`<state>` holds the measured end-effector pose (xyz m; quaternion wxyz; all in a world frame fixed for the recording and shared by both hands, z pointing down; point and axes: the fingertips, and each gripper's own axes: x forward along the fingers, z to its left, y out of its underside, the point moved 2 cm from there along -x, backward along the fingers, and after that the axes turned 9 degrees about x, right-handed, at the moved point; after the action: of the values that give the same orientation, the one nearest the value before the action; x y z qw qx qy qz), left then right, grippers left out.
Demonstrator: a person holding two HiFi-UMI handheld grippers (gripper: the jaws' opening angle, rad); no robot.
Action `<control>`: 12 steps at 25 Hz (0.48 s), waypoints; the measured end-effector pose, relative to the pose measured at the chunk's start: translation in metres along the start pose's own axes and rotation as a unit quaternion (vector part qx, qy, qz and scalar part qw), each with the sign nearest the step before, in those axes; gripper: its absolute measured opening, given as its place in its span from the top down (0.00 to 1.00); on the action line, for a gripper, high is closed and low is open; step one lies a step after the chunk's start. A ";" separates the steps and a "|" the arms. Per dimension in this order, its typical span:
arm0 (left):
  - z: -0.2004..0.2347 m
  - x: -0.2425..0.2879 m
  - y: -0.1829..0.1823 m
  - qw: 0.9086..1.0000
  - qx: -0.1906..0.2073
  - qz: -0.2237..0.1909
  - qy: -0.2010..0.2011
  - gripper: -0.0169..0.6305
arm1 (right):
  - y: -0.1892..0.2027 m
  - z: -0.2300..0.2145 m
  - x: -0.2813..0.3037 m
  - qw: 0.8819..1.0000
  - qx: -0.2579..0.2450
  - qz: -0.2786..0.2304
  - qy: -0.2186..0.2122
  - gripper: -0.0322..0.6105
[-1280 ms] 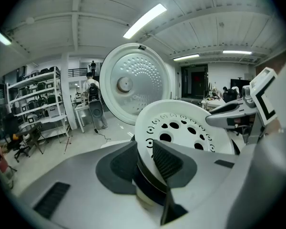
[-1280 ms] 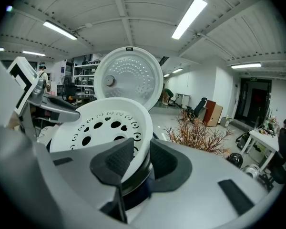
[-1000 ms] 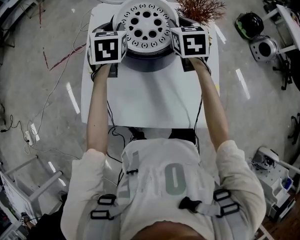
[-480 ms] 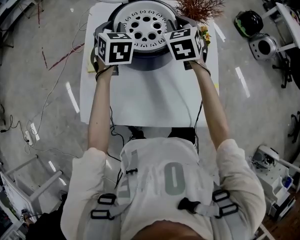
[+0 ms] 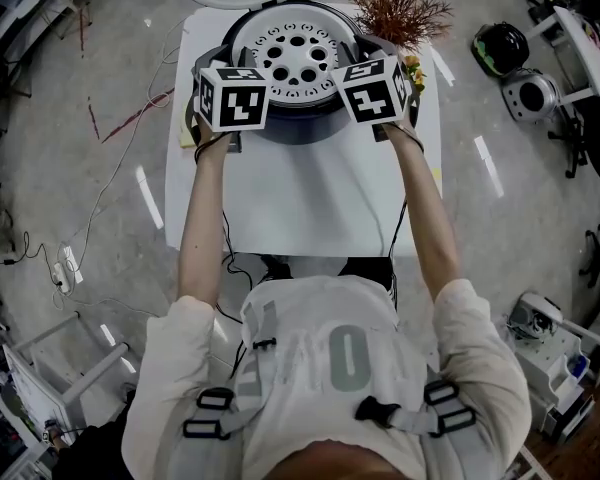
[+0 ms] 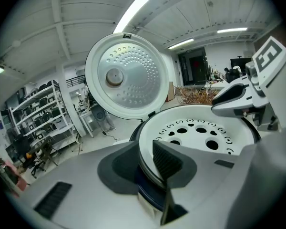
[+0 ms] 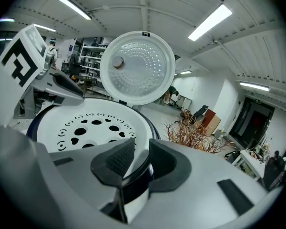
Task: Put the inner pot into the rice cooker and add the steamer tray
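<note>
A white steamer tray (image 5: 295, 53) with round holes lies level in the mouth of the dark rice cooker (image 5: 290, 123) at the far end of the table. My left gripper (image 5: 235, 93) is shut on the tray's left rim, which runs between its pads in the left gripper view, where the left gripper (image 6: 148, 161) shows close up. On the opposite side my right gripper (image 5: 372, 88) is shut on the tray's right rim, seen between the jaws of the right gripper (image 7: 136, 159). The tray (image 6: 200, 132) hides the inside of the cooker, so no inner pot shows.
The cooker's round lid (image 6: 123, 75) stands open behind the tray. A dried reddish plant (image 5: 398, 8) sits at the table's far right corner. The white table (image 5: 300, 198) carries bare surface toward me. Cables and equipment lie on the floor around it.
The tray has sunk from above the cooker into its mouth, with both grippers still on its rim. Both marker cubes have rolled inward.
</note>
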<state>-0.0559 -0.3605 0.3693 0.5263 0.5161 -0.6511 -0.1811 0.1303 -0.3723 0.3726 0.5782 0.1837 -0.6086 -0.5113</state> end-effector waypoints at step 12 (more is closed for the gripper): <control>0.047 -0.055 -0.067 0.995 -0.031 -0.094 -0.028 0.83 | -0.080 -0.005 -0.055 0.996 -0.002 -0.083 0.012 0.79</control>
<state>-0.0698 -0.3542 0.2717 0.5042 0.5537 -0.6079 -0.2639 0.1197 -0.3626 0.2769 0.5410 0.2386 -0.5833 -0.5569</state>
